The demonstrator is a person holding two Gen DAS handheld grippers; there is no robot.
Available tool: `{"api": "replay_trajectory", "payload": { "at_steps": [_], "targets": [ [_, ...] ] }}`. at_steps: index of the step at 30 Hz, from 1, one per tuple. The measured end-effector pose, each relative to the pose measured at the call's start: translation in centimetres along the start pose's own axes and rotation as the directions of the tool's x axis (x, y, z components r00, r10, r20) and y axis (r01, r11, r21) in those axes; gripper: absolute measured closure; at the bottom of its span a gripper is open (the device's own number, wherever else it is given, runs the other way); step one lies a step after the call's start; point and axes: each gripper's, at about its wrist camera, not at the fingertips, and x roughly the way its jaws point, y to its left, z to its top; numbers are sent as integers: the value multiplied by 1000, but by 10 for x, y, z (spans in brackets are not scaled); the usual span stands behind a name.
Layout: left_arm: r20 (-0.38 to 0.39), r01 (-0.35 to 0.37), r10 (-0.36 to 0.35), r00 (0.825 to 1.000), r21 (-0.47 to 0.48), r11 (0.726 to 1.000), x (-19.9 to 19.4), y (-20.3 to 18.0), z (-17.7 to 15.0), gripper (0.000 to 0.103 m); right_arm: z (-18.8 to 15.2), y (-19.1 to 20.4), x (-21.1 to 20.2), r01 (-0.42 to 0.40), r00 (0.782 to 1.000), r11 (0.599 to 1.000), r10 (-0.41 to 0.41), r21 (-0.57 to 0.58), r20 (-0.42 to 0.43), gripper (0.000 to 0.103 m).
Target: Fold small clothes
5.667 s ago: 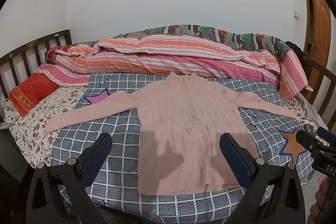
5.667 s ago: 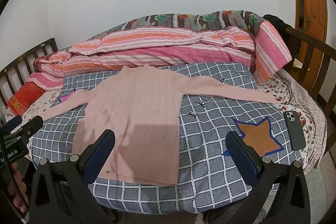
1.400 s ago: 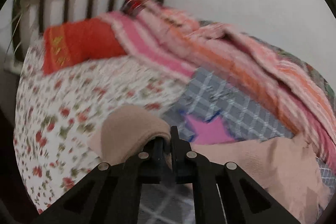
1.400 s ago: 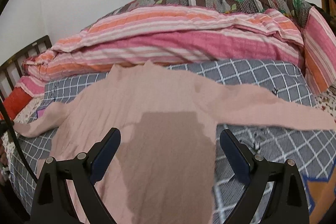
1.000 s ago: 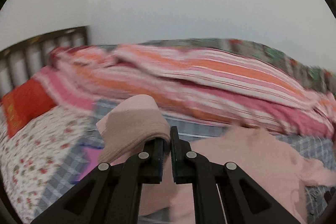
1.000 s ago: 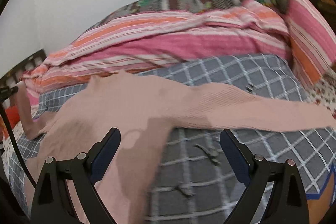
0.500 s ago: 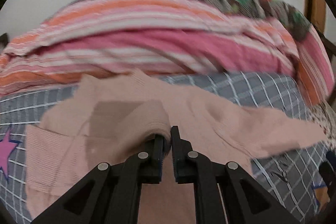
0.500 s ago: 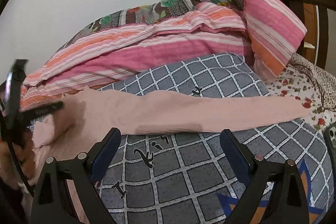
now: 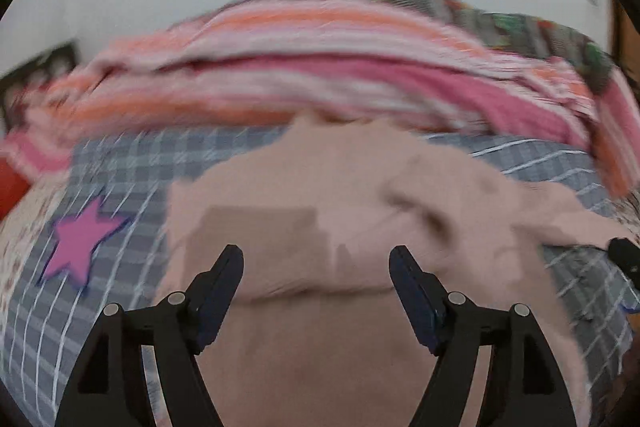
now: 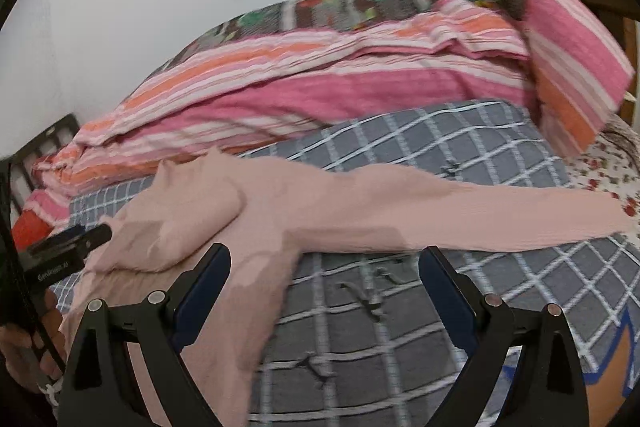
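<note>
A pink ribbed sweater (image 9: 320,195) lies flat on the grey checked bedspread (image 10: 460,143). Its left sleeve (image 10: 180,223) is folded over across the chest in a rumpled heap. My left gripper (image 9: 316,267) hovers just above the sweater's body; its jaws are opening and nothing is between them. The same tool shows at the left edge of the right wrist view (image 10: 68,247). The right sleeve (image 10: 480,215) still stretches out to the right. My right gripper (image 10: 324,267) stands open over the bedspread, just in front of that sleeve's armpit, holding nothing.
A rolled striped quilt (image 10: 320,79) runs along the back of the bed. A pink star patch (image 9: 80,239) sits left of the sweater, an orange one (image 10: 624,359) at the right. A red pillow (image 10: 28,227) and a person's hand (image 10: 24,343) are at the left.
The left gripper carried the sleeve from the left side over onto the sweater's body, came down and let go of it. The right gripper's view swung right toward the outstretched sleeve.
</note>
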Motion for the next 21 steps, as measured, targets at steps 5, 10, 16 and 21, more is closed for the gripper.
{"api": "replay_trajectory", "payload": {
  "at_steps": [5, 10, 16, 21],
  "targets": [
    [-71, -33, 25, 997, -106, 994, 17, 56, -12, 29, 1, 34, 17, -61, 997, 998, 59, -26, -55, 26],
    [-68, -11, 1, 998, -148, 989, 21, 88, -11, 29, 6, 68, 44, -138, 982, 990, 131, -39, -136, 41],
    [-77, 60, -82, 994, -250, 966, 30, 110, -16, 29, 27, 123, 88, -122, 974, 980, 89, -154, -209, 41],
    [-80, 77, -101, 992, -255, 964, 35, 114, -16, 29, 17, 157, 133, 25, 960, 956, -104, -291, -259, 41]
  ]
}}
